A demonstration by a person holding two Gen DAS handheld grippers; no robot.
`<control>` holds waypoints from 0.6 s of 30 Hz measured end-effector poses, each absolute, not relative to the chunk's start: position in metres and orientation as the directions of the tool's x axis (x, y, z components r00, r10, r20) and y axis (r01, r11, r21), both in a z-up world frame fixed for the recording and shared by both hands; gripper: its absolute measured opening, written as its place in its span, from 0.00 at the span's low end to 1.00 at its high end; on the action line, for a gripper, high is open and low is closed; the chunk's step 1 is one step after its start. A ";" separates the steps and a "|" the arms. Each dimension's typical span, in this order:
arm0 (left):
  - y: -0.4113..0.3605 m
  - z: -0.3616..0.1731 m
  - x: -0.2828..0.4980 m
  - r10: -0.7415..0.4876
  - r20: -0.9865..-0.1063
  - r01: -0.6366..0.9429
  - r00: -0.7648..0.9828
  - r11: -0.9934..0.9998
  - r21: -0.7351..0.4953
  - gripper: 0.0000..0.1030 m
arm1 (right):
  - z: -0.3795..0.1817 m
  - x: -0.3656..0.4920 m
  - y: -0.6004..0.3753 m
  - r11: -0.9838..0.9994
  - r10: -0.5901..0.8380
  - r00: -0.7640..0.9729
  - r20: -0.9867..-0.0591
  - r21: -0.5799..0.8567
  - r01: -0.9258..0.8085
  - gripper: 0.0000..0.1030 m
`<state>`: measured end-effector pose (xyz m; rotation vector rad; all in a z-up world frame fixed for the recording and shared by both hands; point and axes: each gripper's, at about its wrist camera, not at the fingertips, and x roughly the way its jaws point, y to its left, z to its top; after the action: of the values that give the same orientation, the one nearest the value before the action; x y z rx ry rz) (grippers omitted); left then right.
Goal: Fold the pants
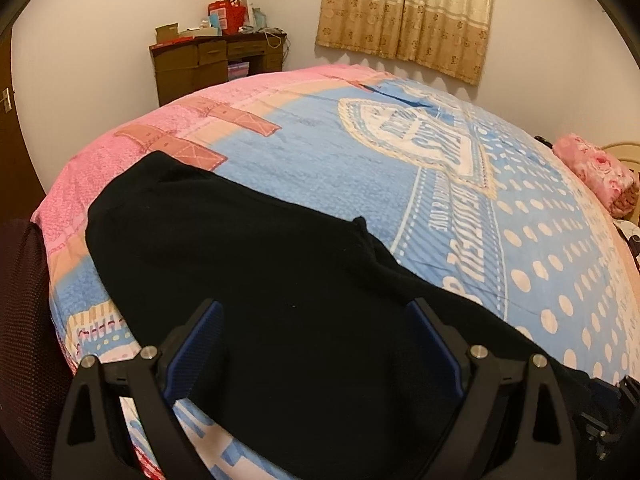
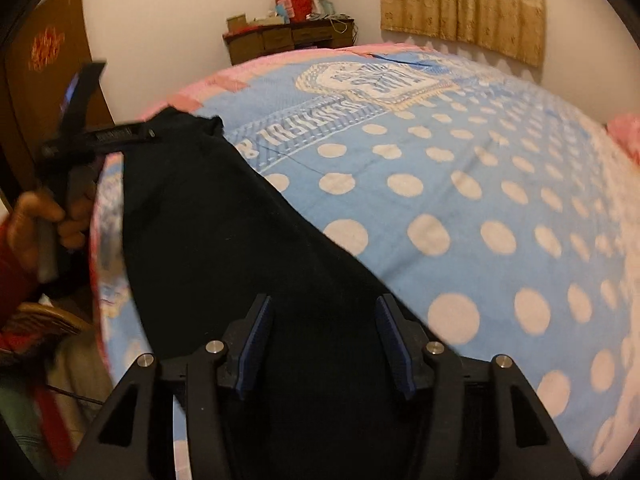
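Observation:
Black pants (image 1: pixel 248 264) lie spread along the near edge of the bed (image 1: pixel 360 160); they also show in the right wrist view (image 2: pixel 224 240). My left gripper (image 1: pixel 316 312) is open, its blue-padded fingers apart above the pants, holding nothing. My right gripper (image 2: pixel 324 308) is open too, its fingers apart over the dark cloth. In the right wrist view the left gripper (image 2: pixel 100 136) shows from the side at the left, held in a hand, next to the far end of the pants.
The bed has a blue, pink and white dotted cover (image 2: pixel 460 208). A brown desk (image 1: pixel 216 60) with clutter stands at the far wall. Curtains (image 1: pixel 408 12) hang at the back. A pink folded cloth (image 1: pixel 596 176) lies at the right. A dark chair (image 1: pixel 24 320) stands at the left.

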<state>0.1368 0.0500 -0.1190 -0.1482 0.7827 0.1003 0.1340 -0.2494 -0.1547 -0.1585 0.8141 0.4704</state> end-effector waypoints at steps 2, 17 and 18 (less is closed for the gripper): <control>0.050 -0.118 0.136 0.037 -0.705 -0.143 0.708 0.986 -0.091 0.92 | -0.158 0.137 -0.242 0.884 0.311 0.595 -0.741 -0.005 -0.468 0.49; 0.044 -0.120 0.139 0.025 -0.704 -0.134 0.710 0.986 -0.100 0.92 | -0.140 0.139 -0.248 0.913 0.256 0.696 -0.671 -0.069 -0.402 0.06; 0.042 -0.121 0.139 0.021 -0.705 -0.128 0.709 0.987 -0.099 0.92 | -0.144 0.142 -0.247 0.909 0.260 0.684 -0.682 -0.066 -0.412 0.06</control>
<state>0.1389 0.0421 -0.1206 -0.1449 0.7786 0.0832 0.1417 -0.2468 -0.1444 -0.2218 0.7264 0.3803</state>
